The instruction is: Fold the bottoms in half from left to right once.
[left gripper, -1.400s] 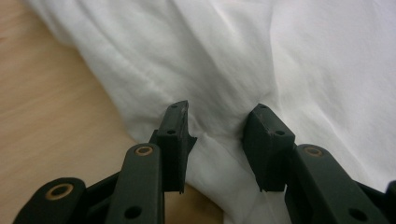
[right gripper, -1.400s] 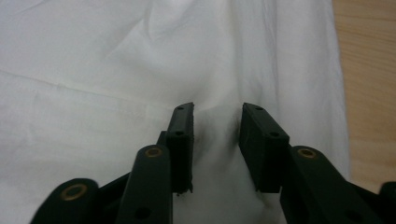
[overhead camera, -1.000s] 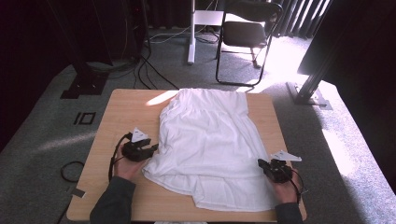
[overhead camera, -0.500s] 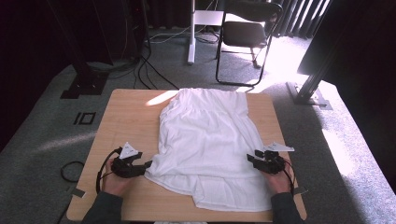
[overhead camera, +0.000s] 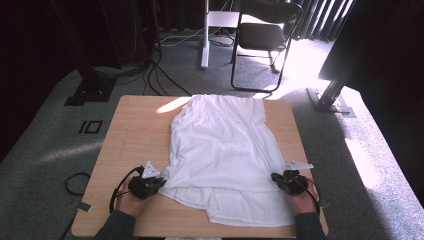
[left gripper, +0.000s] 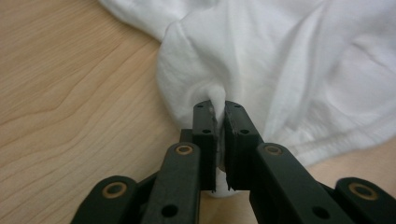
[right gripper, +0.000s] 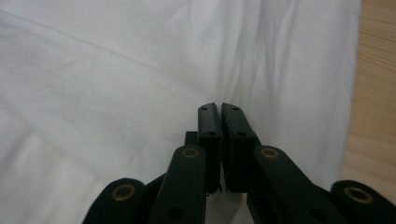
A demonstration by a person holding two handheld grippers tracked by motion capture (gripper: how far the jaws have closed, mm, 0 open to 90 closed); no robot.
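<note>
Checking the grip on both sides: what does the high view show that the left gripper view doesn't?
High view: the whole white garment spread on the wooden table, a chair, and the right tool at the opposite edge. Left gripper view: a fold of cloth pinched between the shut jaws. Both: the left tool, garment and tabletop.

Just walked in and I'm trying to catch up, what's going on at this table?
A person at a wooden table is working on a white garment spread flat on it, with a two-jaw gripper in each hand. The left gripper is shut on a pinch of cloth at the garment's near left edge. The right gripper is at its near right edge, jaws closed over the fabric; whether cloth is caught between them is unclear.
</note>
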